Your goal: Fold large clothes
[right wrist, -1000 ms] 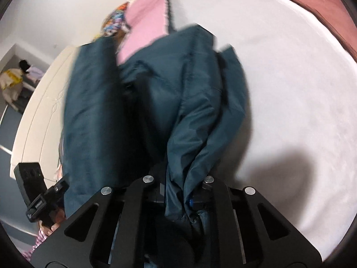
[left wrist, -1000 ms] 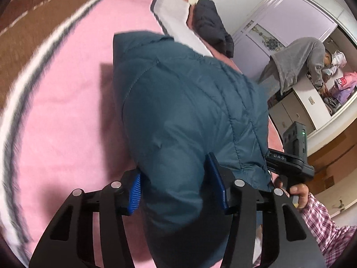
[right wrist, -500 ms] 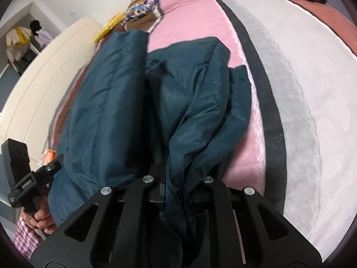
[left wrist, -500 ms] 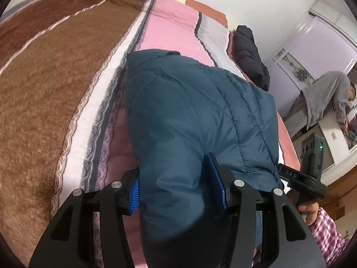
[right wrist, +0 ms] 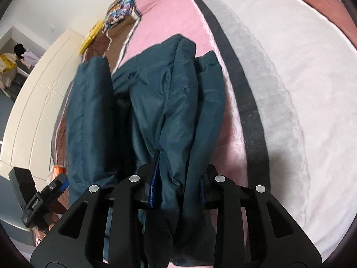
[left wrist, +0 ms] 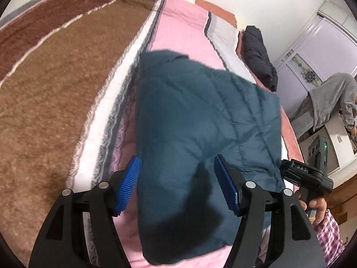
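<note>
A teal quilted puffer jacket [left wrist: 196, 120] lies folded on the pink band of a striped bed blanket [left wrist: 178, 24]. My left gripper [left wrist: 178, 178] is open, its blue pads apart on either side of the jacket's near edge without pinching it. In the right wrist view the jacket [right wrist: 156, 102] shows bunched in long folds. My right gripper [right wrist: 176, 178] has its jaws partly spread with a thick bundle of the jacket's folds between them. The right gripper also shows in the left wrist view [left wrist: 305, 174], at the jacket's right edge.
A dark folded garment [left wrist: 258, 51] lies at the far end of the bed. A person in grey [left wrist: 330, 102] bends at a wardrobe on the right. Patterned pillows [right wrist: 120, 11] sit at the bed head. A cream headboard [right wrist: 33, 102] is on the left.
The jacket was carried across the bed and lowered onto the pink band. My left gripper's jaws opened wider and let go of the jacket. My right gripper's jaws spread somewhat around the folds.
</note>
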A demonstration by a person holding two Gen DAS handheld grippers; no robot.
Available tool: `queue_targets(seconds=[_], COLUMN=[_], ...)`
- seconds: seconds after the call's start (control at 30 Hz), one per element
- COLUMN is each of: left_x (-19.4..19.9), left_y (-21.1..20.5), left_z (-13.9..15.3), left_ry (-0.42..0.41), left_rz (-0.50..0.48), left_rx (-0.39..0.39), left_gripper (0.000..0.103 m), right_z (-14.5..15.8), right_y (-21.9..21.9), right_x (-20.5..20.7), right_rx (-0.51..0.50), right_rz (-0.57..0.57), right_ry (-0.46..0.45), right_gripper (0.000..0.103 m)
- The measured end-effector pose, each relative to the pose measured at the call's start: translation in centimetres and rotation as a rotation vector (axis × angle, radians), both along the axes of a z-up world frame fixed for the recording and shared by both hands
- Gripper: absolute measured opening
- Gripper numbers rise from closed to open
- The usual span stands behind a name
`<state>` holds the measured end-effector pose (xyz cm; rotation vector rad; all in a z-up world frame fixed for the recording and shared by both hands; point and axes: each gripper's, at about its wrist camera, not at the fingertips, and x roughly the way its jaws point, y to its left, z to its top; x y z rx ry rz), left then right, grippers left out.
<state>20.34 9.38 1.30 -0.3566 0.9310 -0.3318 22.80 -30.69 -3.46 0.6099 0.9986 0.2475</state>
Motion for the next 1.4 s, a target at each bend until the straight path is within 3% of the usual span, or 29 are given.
queue_targets(seconds=[0.23, 0.37, 0.43, 0.47, 0.53, 0.63, 0.73, 0.8, 0.83, 0.9, 1.03, 1.13, 1.3, 1.4], left_x=[-4.5, -5.3, -5.3, -5.4, -5.6, -5.7, -5.6, -5.7, -5.8, -6.1, -5.9, -5.8, -6.3, -7.0], left_y=[-0.6, -2.0, -2.7, -2.8, -3.3, -3.3, -3.1, -3.2, -3.2, -3.3, -3.6, -3.6, -2.8, -2.7], left_z=[2.7, 1.3, 0.2, -0.3, -0.9, -1.1, -1.1, -1.3, -1.4, -1.8, -2.4, -2.3, -1.7, -1.4], left_ry=[-0.070, -0.013, 0.028, 0.040, 0.035, 0.033, 0.047, 0.051, 0.053, 0.056, 0.066, 0.072, 0.084, 0.083], left_rz=[-0.032, -0.077, -0.088, -0.089, -0.093, -0.092, -0.085, -0.086, -0.090, -0.096, -0.097, -0.081, -0.048, -0.043], left_rx=[-0.004, -0.003, 0.011, 0.017, 0.056, 0.063, 0.051, 0.058, 0.061, 0.066, 0.075, 0.079, 0.035, 0.032], left_gripper=[0.066, 0.064, 0.061, 0.061, 0.061, 0.061, 0.061, 0.061, 0.061, 0.061, 0.061, 0.062, 0.062, 0.062], right_z=[2.2, 2.3, 3.6, 4.5, 6.4, 8.2, 7.6, 6.3, 5.4, 3.2, 2.5, 3.3, 6.4, 6.1], right_y=[-0.3, -1.2, -1.4, -0.8, 1.4, 5.4, 8.6, 9.9, 10.2, 10.2, 10.6, 10.5, 10.6, 10.0], right_x=[-1.3, -2.2, -3.2, -3.4, -3.8, -2.9, -1.0, 0.2, 0.8, 2.0, 2.4, 0.8, -3.7, -7.3], right_rx=[-0.045, -0.036, -0.008, 0.012, 0.052, 0.085, 0.110, 0.057, 0.021, 0.004, -0.016, -0.035, -0.052, -0.064], right_rz=[-0.051, -0.106, -0.121, -0.094, 0.016, 0.153, 0.224, 0.213, 0.197, 0.174, 0.171, 0.164, 0.211, 0.227], right_ry=[-0.040, -0.022, -0.059, -0.082, -0.132, -0.162, -0.123, -0.073, -0.040, 0.010, 0.027, 0.018, -0.086, -0.089], right_gripper=[0.029, 0.029, 0.029, 0.027, 0.011, 0.008, 0.008, 0.006, 0.000, 0.000, 0.000, 0.000, 0.003, 0.004])
